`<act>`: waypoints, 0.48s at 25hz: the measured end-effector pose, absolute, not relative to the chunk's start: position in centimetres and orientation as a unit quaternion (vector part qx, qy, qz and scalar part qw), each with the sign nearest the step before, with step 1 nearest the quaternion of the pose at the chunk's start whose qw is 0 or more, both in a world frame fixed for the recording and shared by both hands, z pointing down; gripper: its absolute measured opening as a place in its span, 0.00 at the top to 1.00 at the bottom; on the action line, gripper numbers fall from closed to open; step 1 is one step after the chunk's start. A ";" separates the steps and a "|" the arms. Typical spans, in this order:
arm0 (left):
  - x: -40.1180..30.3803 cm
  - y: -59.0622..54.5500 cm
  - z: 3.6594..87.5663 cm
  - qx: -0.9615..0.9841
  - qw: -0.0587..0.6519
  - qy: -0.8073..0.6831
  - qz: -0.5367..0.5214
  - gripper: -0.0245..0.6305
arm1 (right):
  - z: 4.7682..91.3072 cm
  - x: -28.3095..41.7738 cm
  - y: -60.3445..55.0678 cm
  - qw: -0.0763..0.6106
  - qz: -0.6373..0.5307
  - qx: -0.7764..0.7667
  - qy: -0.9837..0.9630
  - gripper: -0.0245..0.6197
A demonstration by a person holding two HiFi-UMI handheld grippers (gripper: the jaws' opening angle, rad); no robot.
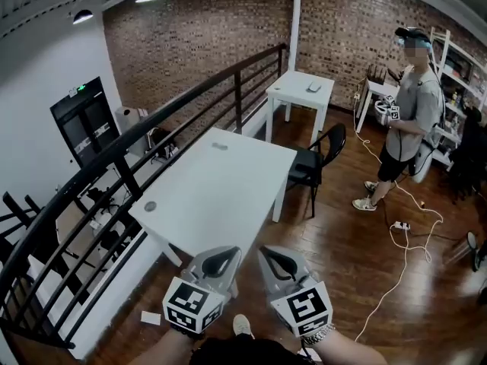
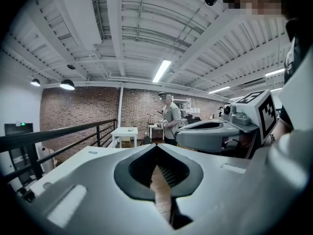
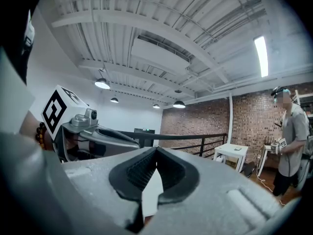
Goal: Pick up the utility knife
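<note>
I cannot make out a utility knife for certain. A small flat grey object (image 1: 219,146) lies at the far end of the white table (image 1: 228,196); it is too small to identify. My left gripper (image 1: 222,258) (image 2: 156,146) and right gripper (image 1: 275,258) (image 3: 156,150) are held side by side, roughly level, just short of the table's near corner. Both have their jaws closed tip to tip with nothing between them. Each gripper view also shows the other gripper alongside: the right gripper (image 2: 215,131) and the left gripper (image 3: 98,136).
A black railing (image 1: 114,158) runs along the table's left side. A black chair (image 1: 316,162) stands at the table's far right. A second white table (image 1: 300,90) is beyond. A person (image 1: 407,105) stands at the right, with cables (image 1: 403,234) on the wooden floor.
</note>
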State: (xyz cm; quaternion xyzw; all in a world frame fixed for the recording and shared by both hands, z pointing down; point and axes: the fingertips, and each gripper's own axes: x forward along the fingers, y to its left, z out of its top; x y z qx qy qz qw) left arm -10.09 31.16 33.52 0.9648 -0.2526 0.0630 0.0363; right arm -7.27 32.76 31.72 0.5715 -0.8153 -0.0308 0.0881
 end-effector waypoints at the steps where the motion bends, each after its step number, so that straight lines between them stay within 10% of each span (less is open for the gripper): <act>1: -9.9 30.1 33.6 0.964 0.039 -0.254 0.060 0.94 | 31.9 -7.0 31.7 0.091 -0.030 0.570 -0.816 0.97; 12: -9.8 19.3 33.5 0.961 0.058 -0.267 0.034 0.94 | 31.7 -7.3 20.7 0.129 -0.039 0.556 -0.820 0.97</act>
